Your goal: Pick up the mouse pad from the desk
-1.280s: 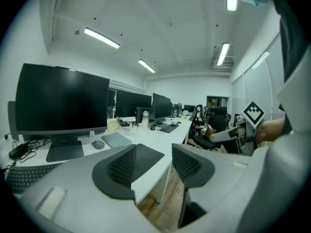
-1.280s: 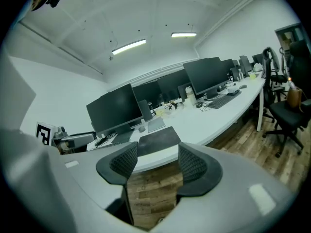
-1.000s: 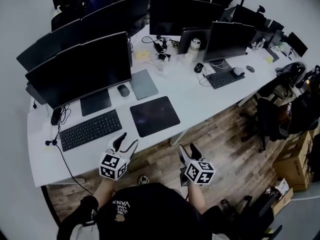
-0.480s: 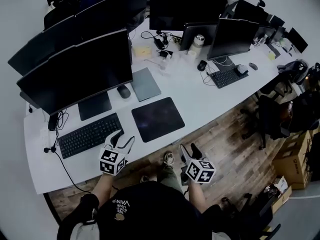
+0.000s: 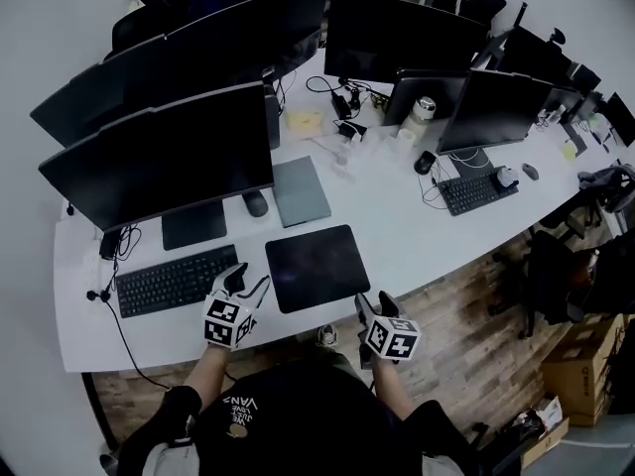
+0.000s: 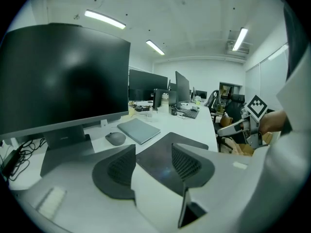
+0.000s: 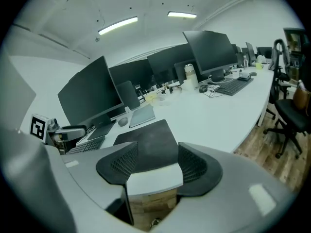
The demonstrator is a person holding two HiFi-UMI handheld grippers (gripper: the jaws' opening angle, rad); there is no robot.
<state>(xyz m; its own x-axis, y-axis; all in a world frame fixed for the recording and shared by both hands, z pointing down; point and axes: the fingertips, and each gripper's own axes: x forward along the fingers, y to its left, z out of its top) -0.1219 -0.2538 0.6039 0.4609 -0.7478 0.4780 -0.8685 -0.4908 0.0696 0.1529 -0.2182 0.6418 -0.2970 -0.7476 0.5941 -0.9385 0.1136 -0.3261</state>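
1. The mouse pad (image 5: 316,266) is lying flat by the desk's (image 5: 397,216) front edge, just beside the keyboard (image 5: 174,279). It's not lifted and nothing's touching it, so the whole pickup is still to do.
2. The left gripper (image 5: 248,278) hovers near the pad's front-left corner. The right gripper (image 5: 374,303) sits just off the desk's front edge. Both tilt down at the pad with jaws spread and empty.

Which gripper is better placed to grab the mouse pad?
Probably left. The left gripper is open over the desk, beside the mouse pad at its near-left corner. The right gripper, also open, sits off the desk edge over the floor.
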